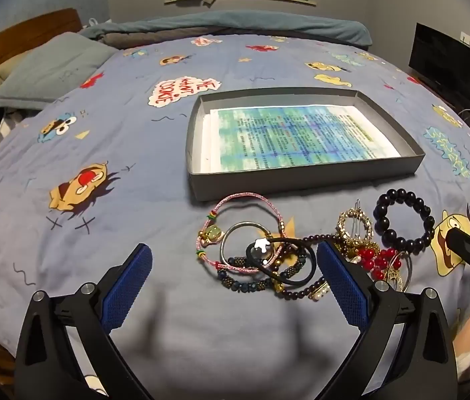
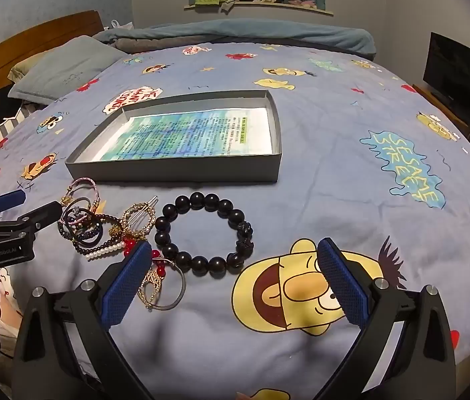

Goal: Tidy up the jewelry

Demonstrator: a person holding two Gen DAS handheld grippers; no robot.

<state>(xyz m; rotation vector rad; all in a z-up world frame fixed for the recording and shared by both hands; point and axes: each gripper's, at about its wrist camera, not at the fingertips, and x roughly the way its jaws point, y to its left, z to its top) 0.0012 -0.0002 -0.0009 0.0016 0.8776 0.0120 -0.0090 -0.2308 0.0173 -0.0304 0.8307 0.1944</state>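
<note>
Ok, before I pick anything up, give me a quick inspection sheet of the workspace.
Surface: blue cartoon-print bedspread.
Job's things: shallow grey box, only printed paper inside; black bead bracelet lying apart from the tangled jewelry pile of bracelets, hair ties and red beads.
Clutter: nothing seen on the bedspread besides these.
Grippers: left gripper open over the pile; right gripper open, empty, near the black bracelet.
Cables: nothing clearly seen.
Surroundings: pillow, dark screen, cluttered window ledge.
</note>
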